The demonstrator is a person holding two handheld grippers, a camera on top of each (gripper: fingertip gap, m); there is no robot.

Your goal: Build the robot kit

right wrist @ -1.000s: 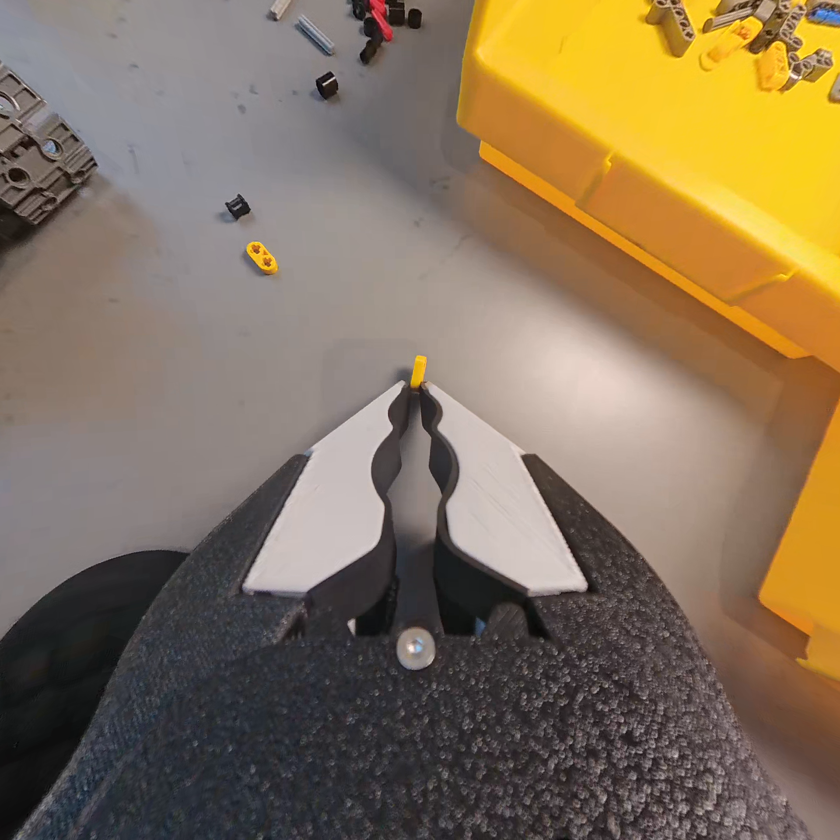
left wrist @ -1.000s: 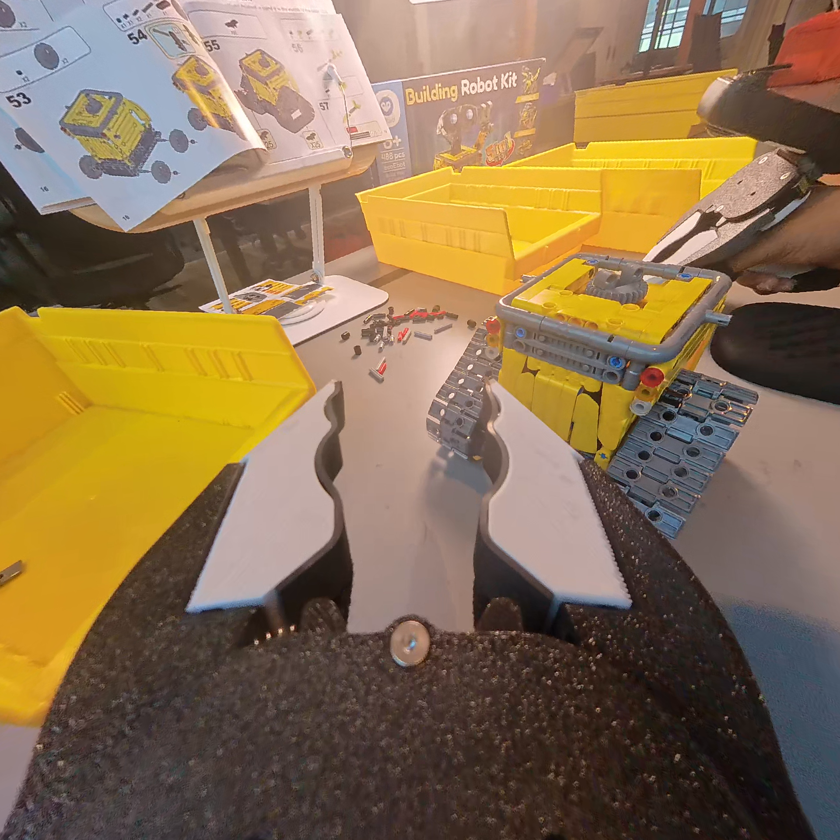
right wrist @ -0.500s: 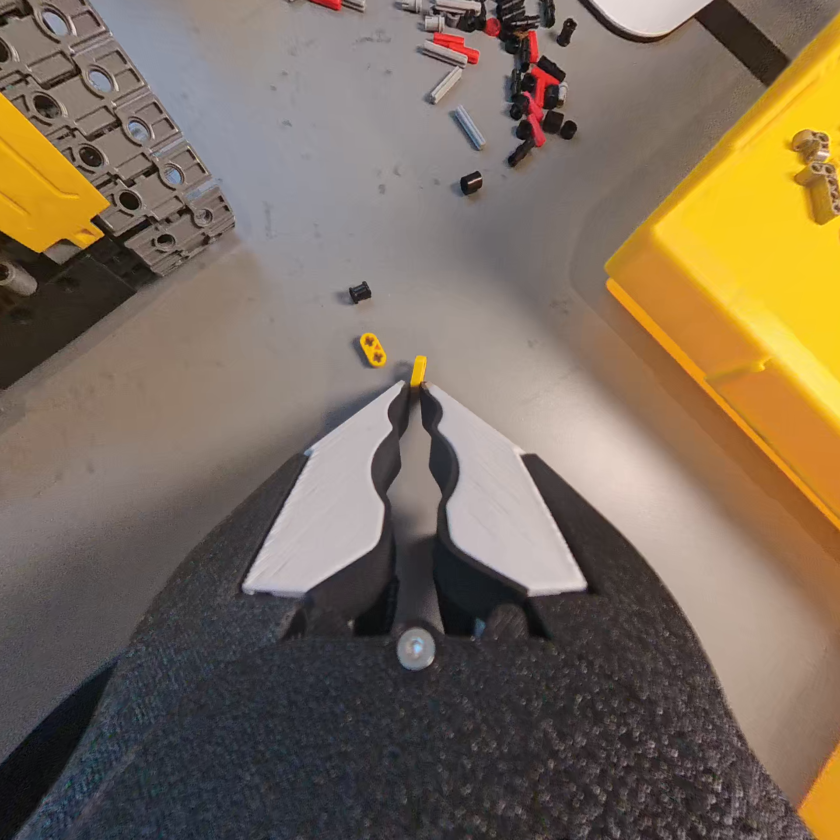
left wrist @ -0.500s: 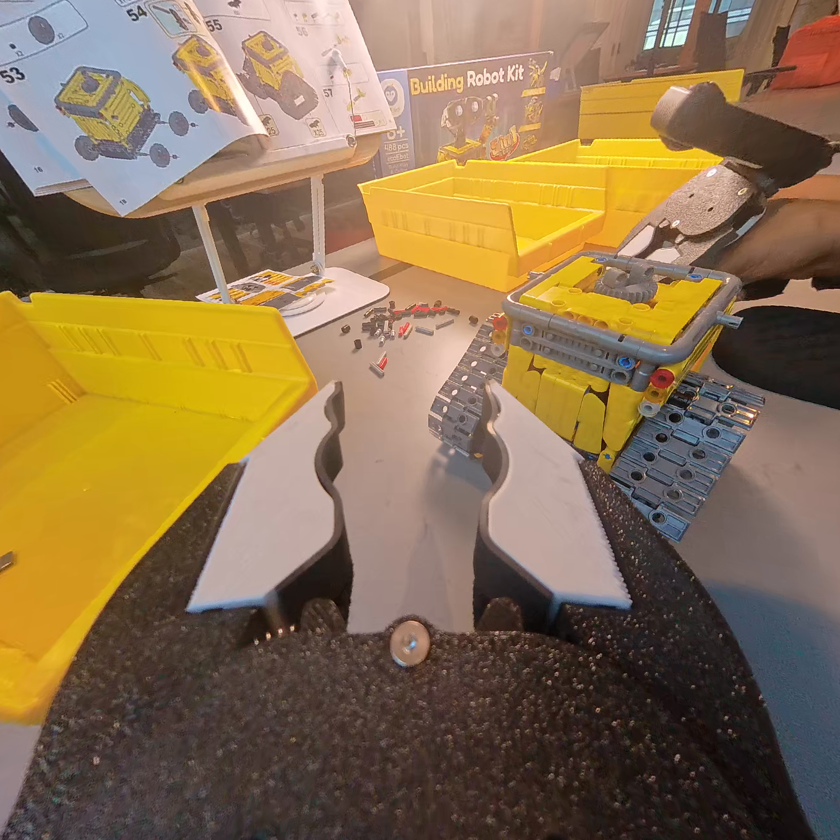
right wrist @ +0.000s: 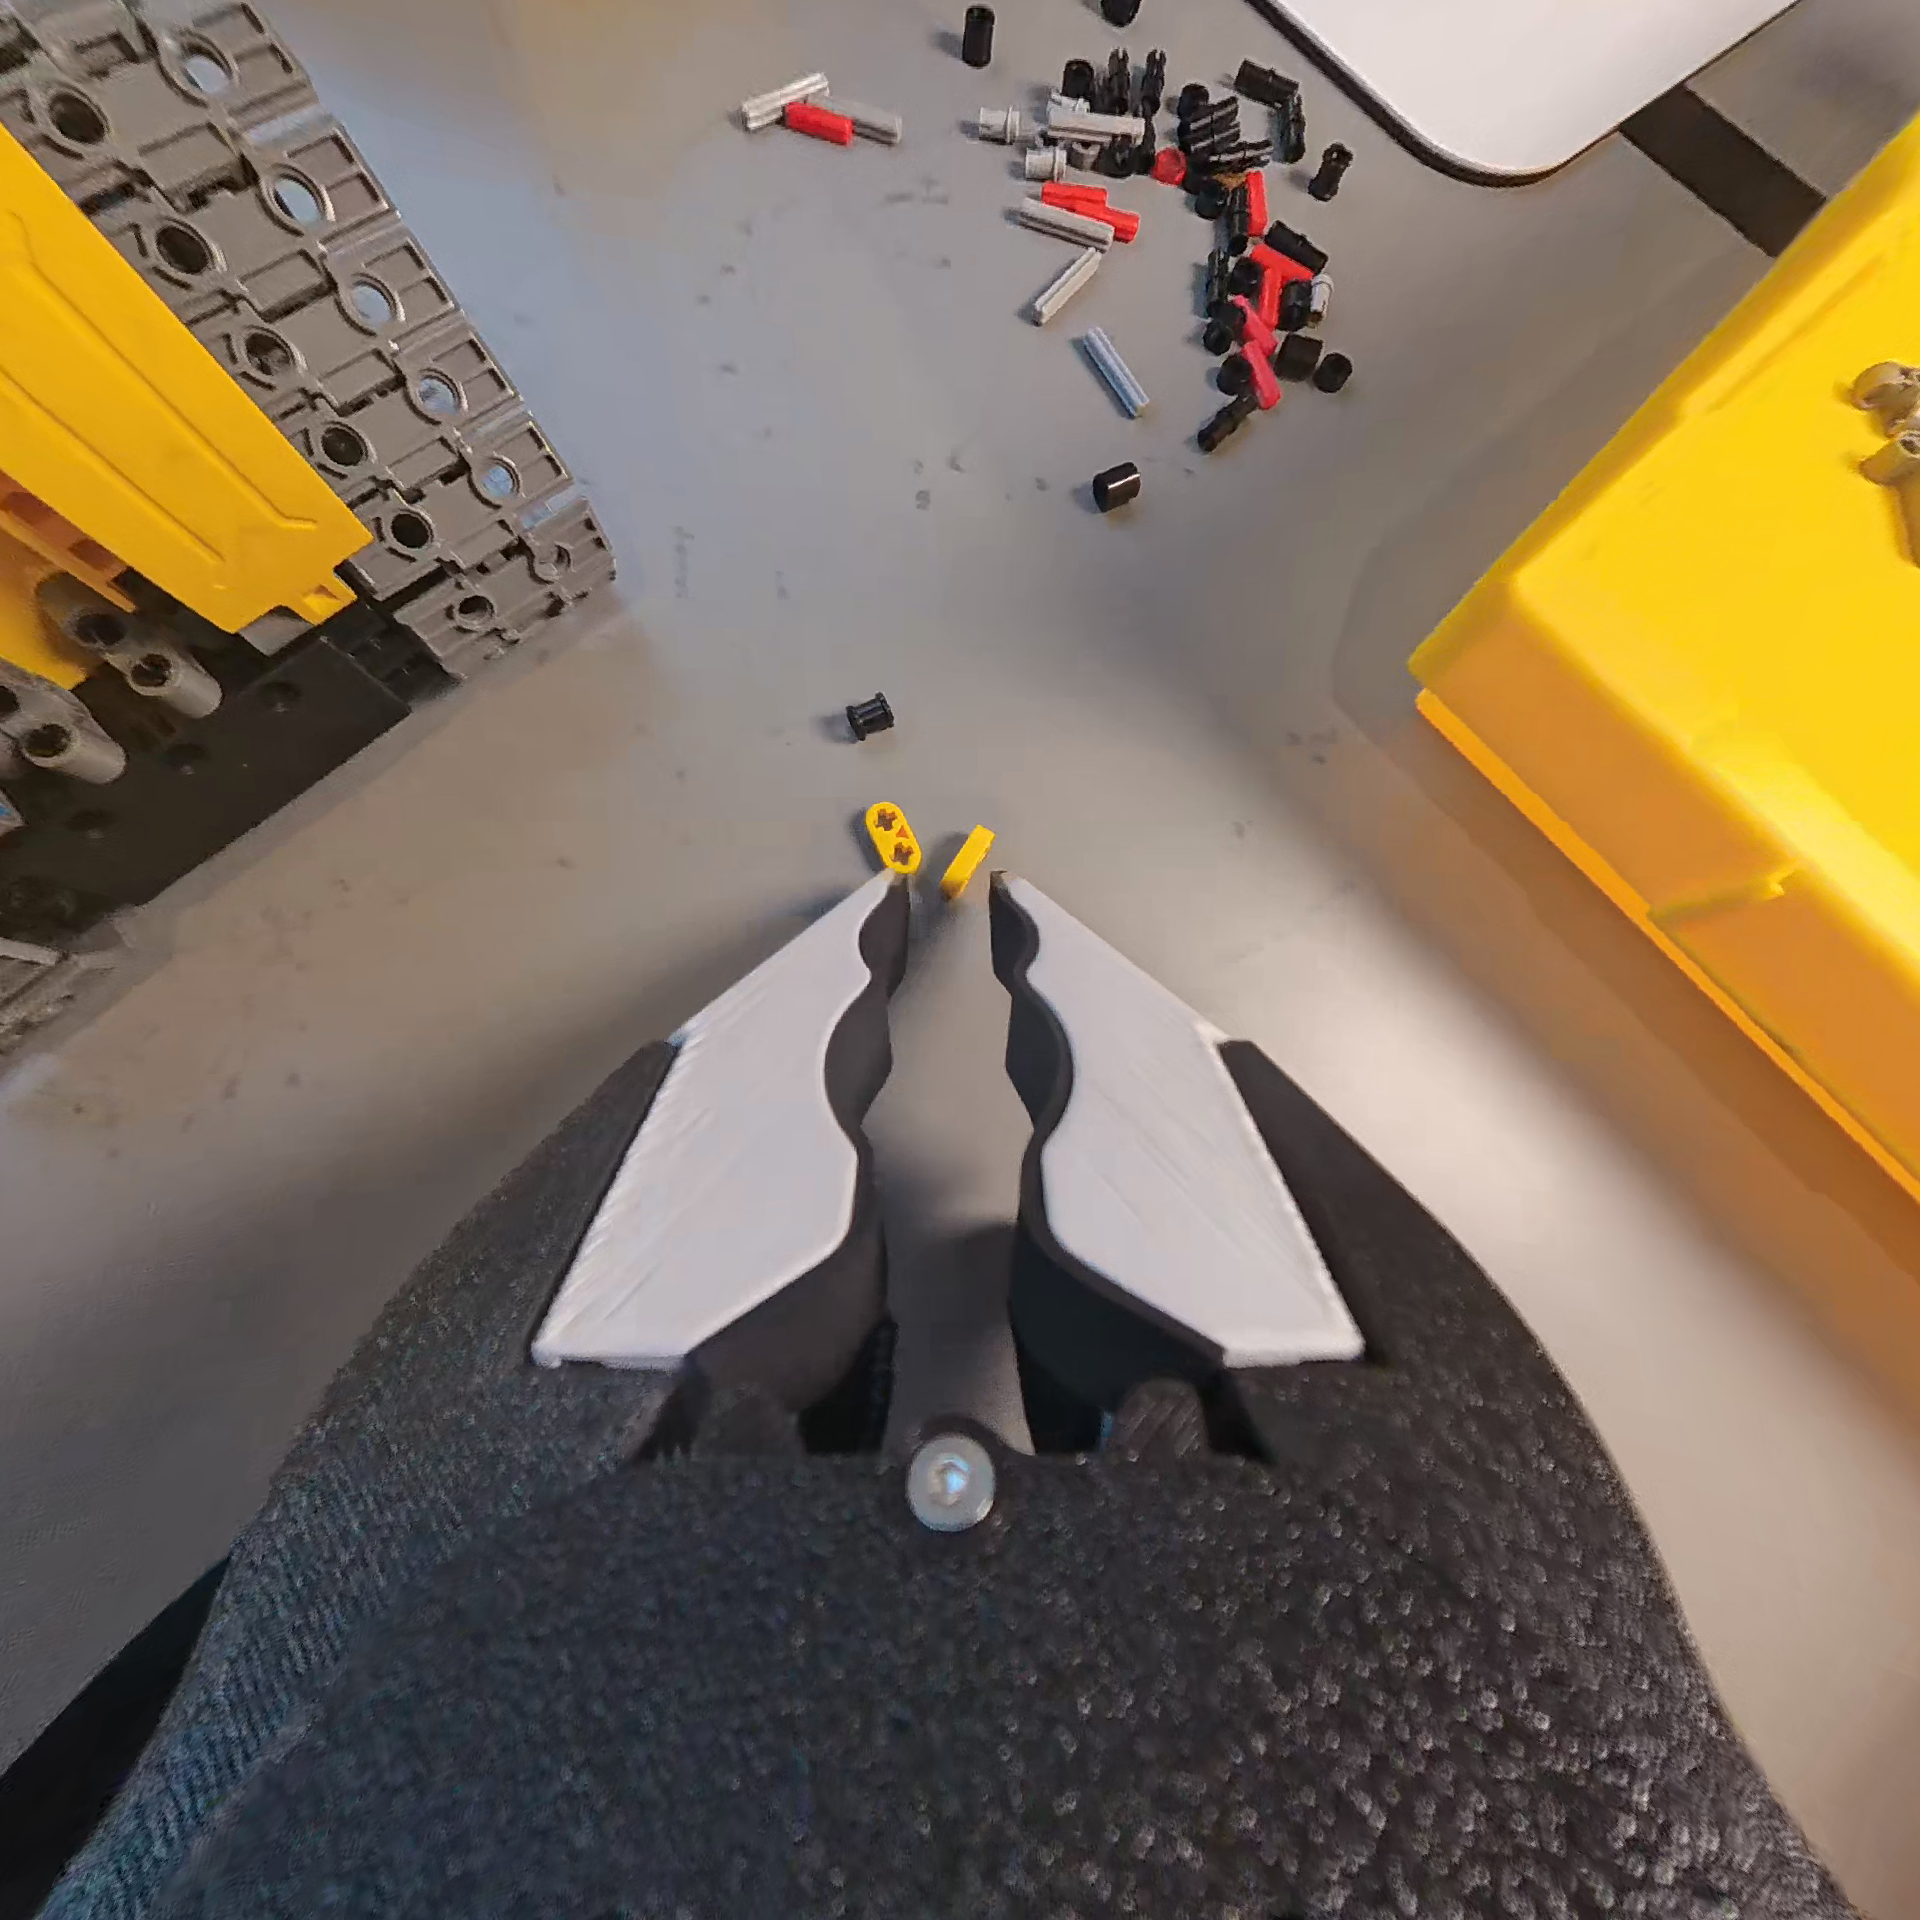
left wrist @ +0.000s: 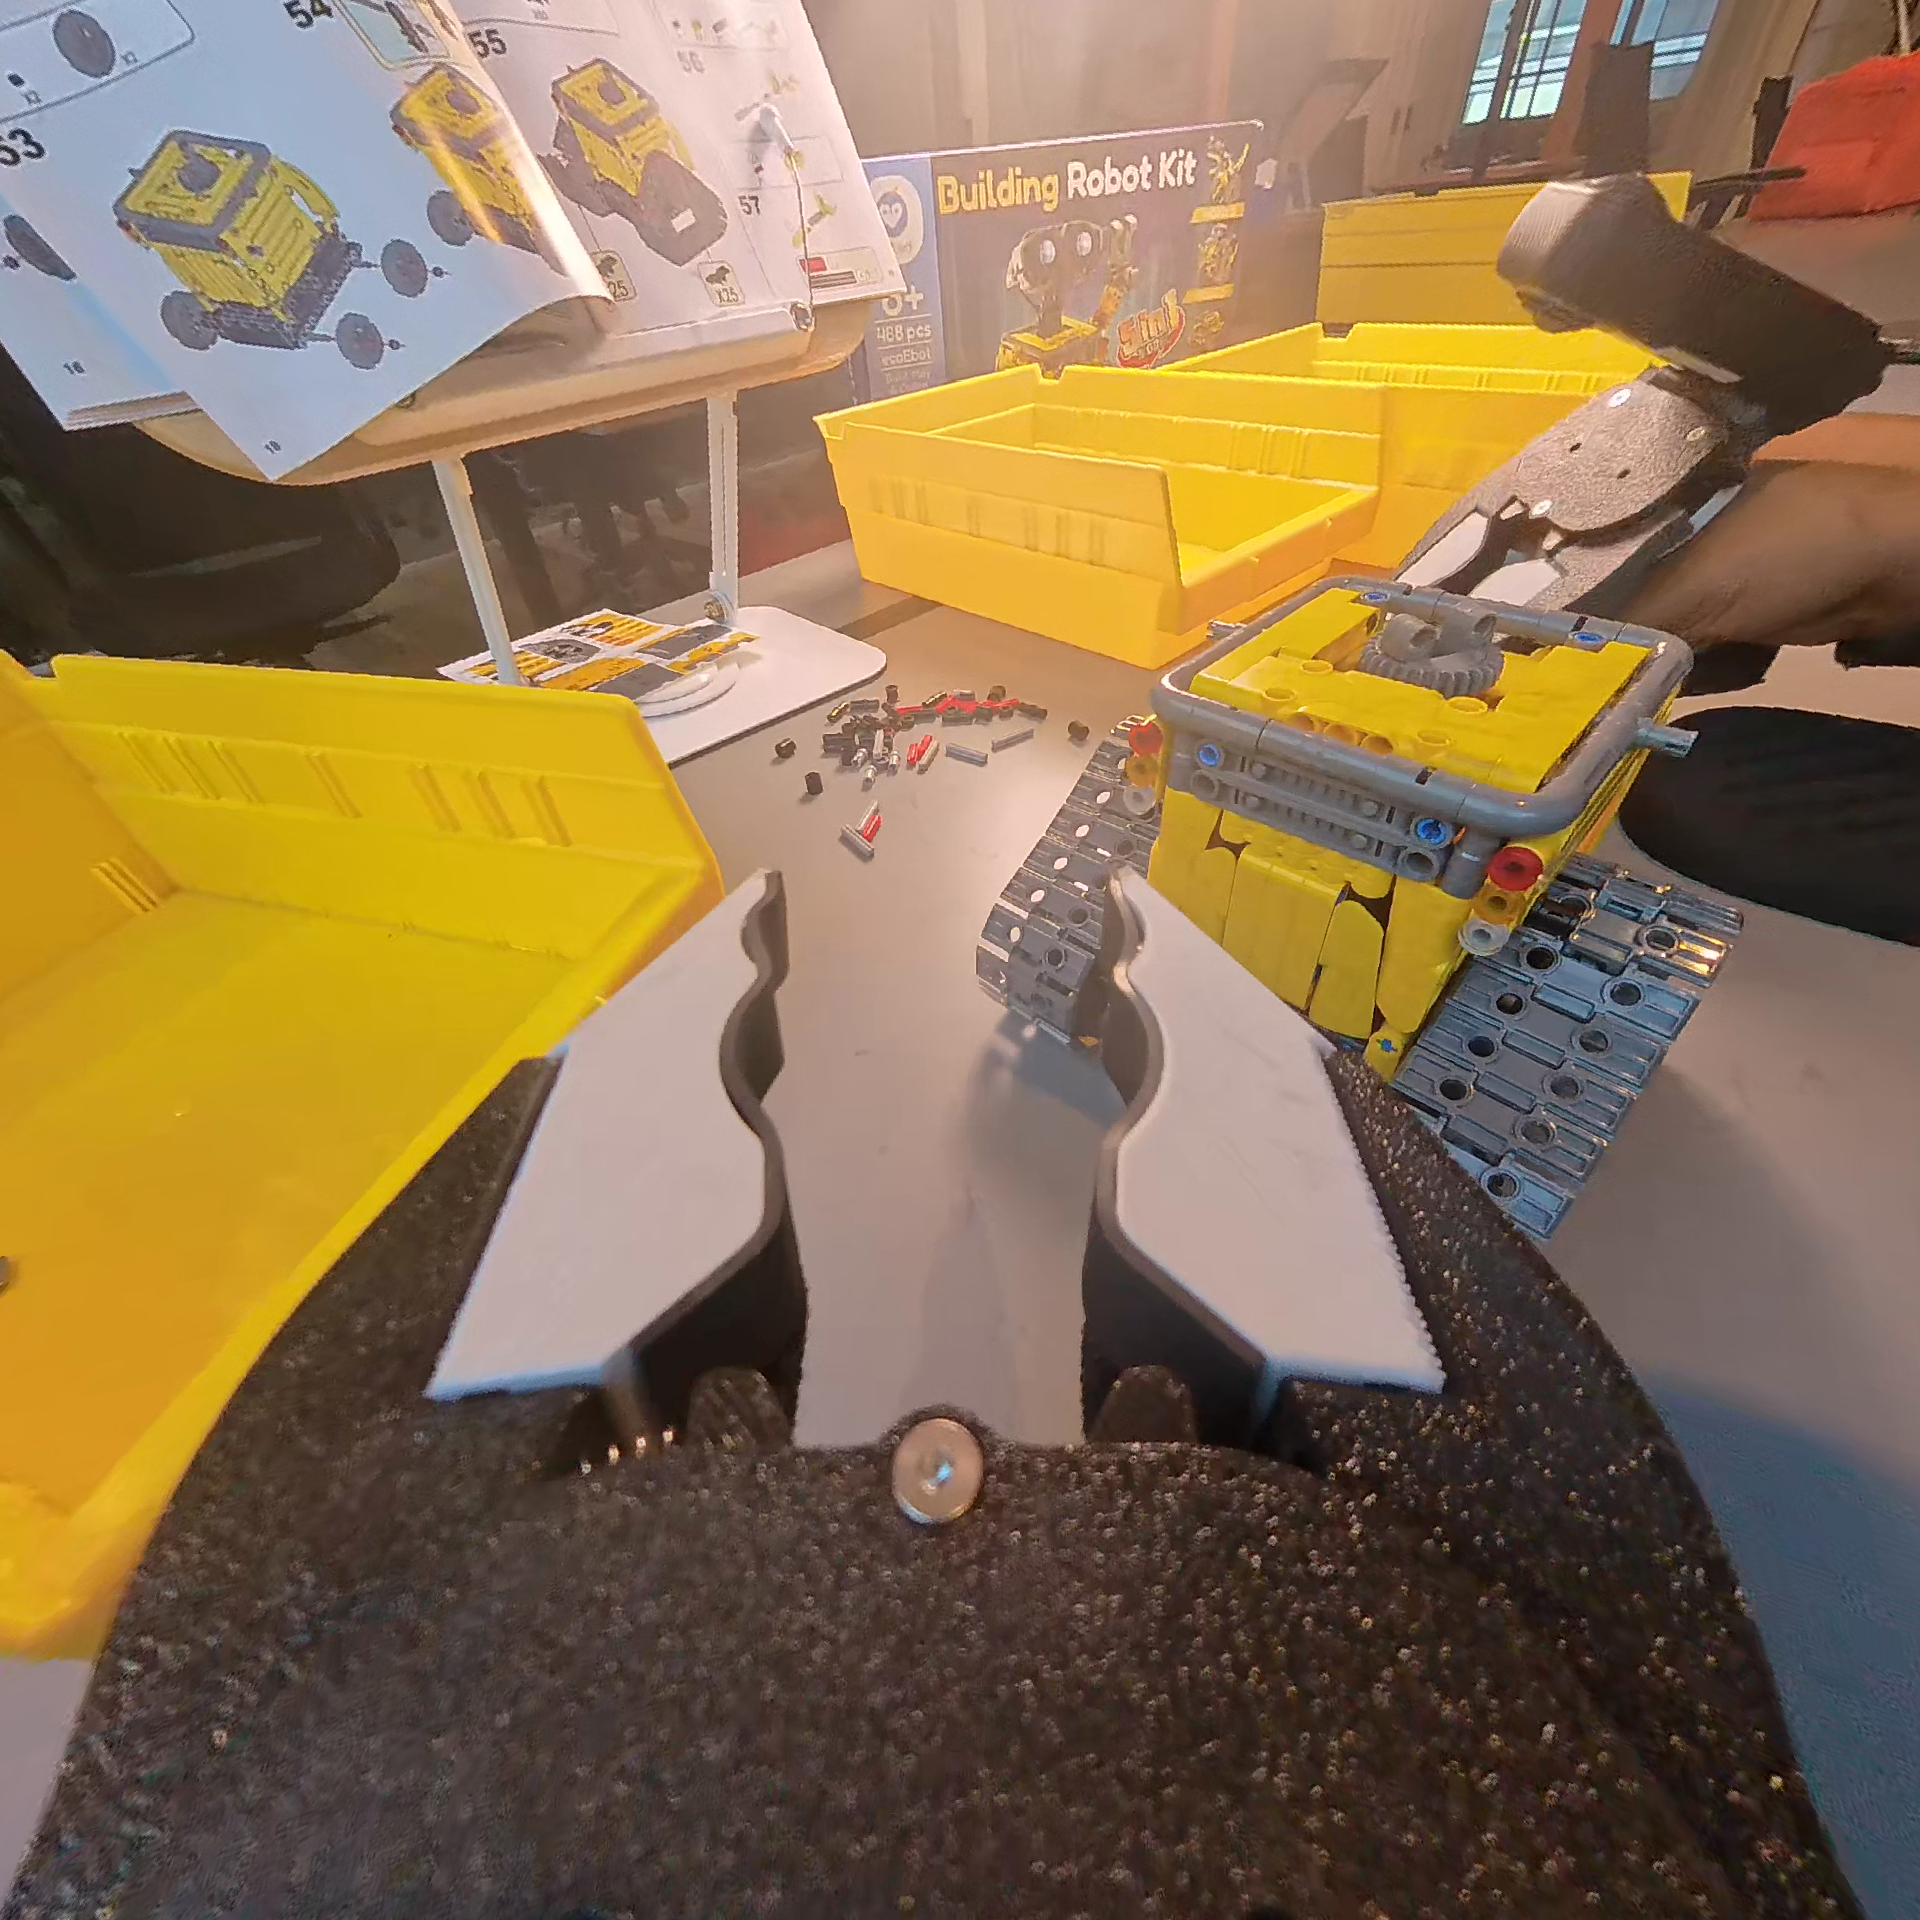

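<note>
A: Where was the small yellow piece (right wrist: 966, 860)?

B: Between the tips of the right gripper (right wrist: 943, 888), whose jaws stood slightly apart, gripping nothing; whether it touched the table (right wrist: 727, 582) I couldn't tell. A flat yellow link (right wrist: 892, 836) lay just beside it.

A: The risk?

B: Closing could have nudged either piece away, I judged. The left gripper (left wrist: 940, 914) gaped wide and empty near the tracked yellow model (left wrist: 1382, 831).
</note>
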